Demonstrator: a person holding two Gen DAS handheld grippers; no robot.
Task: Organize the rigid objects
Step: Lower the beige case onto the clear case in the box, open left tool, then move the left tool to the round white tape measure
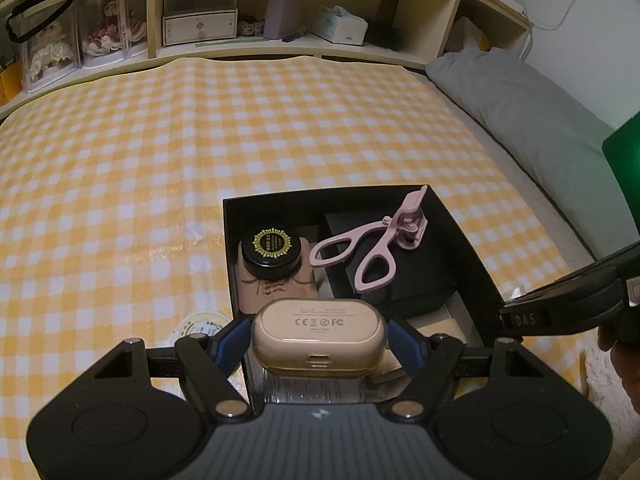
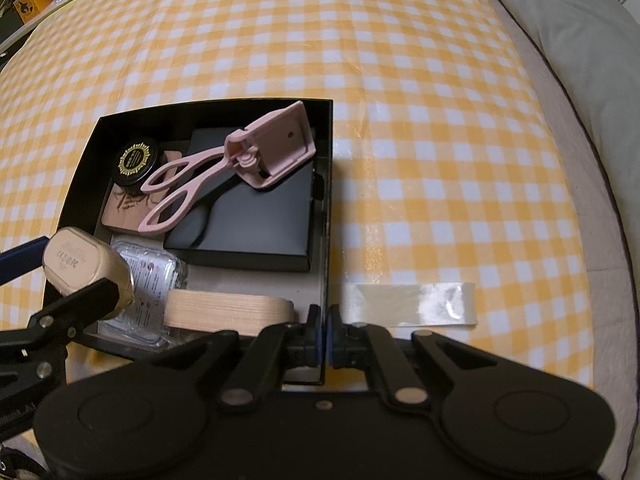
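Note:
A black open box [image 1: 460, 236] [image 2: 84, 160] lies on the yellow checked cloth. In it are a pink eyelash curler [image 1: 372, 240] [image 2: 232, 164], a round black jar with a gold seal [image 1: 272, 254] [image 2: 134, 162], a flat black case [image 2: 256, 224], a clear plastic case [image 2: 156, 280] and a wooden piece [image 2: 228, 310]. My left gripper [image 1: 318, 340] is shut on a beige earbud case [image 1: 318, 334] [image 2: 80, 266], held above the box's near end. My right gripper [image 2: 325, 328] is shut on the box's right wall at its near corner.
A strip of clear tape [image 2: 412, 304] lies on the cloth right of the box. A round tape roll [image 1: 198, 326] lies left of the box. A grey pillow [image 1: 520, 108] is at the right. Shelves [image 1: 280, 12] with boxes stand behind the bed.

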